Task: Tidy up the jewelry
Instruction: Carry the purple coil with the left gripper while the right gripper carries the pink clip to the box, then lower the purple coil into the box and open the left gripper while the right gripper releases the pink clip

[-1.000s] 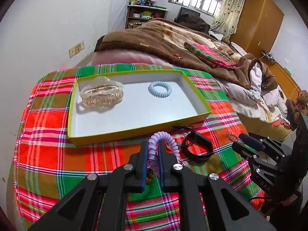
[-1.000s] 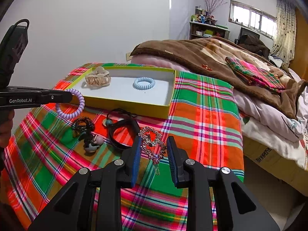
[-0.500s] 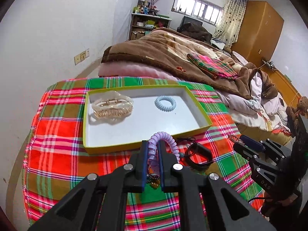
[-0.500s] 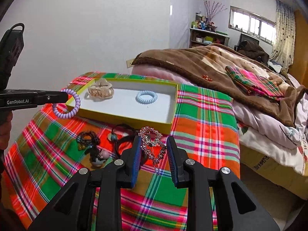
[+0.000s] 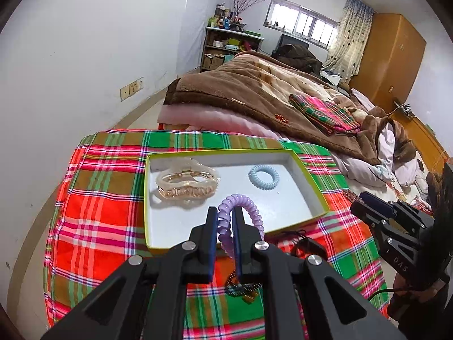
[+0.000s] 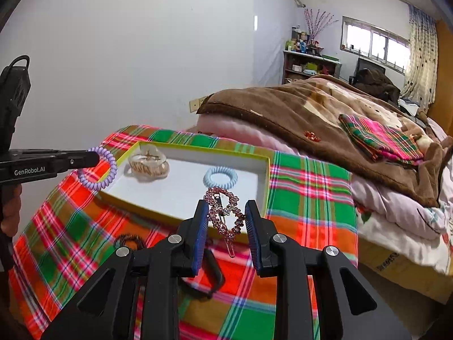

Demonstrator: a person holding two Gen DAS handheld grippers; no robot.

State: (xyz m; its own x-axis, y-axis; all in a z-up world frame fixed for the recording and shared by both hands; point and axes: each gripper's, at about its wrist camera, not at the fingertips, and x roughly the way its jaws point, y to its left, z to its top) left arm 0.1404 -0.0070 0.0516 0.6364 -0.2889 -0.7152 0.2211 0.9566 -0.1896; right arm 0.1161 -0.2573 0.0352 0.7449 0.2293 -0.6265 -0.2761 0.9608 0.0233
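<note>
Both grippers are up off the cloth (image 5: 93, 206) now and closer to the box (image 5: 307, 180) than a second ago. The left gripper (image 5: 225, 221) stays clamped on the purple coil (image 5: 249, 206), which has gone from hanging over the plaid to hanging above the box's near edge. The right gripper (image 6: 225, 218) pinches the rhinestone clip (image 6: 225, 212), lifted clear of the cloth, at the box's near wall. Inside the box, claw clip (image 5: 187, 184) and blue coil (image 5: 263, 176) haven't budged.
</note>
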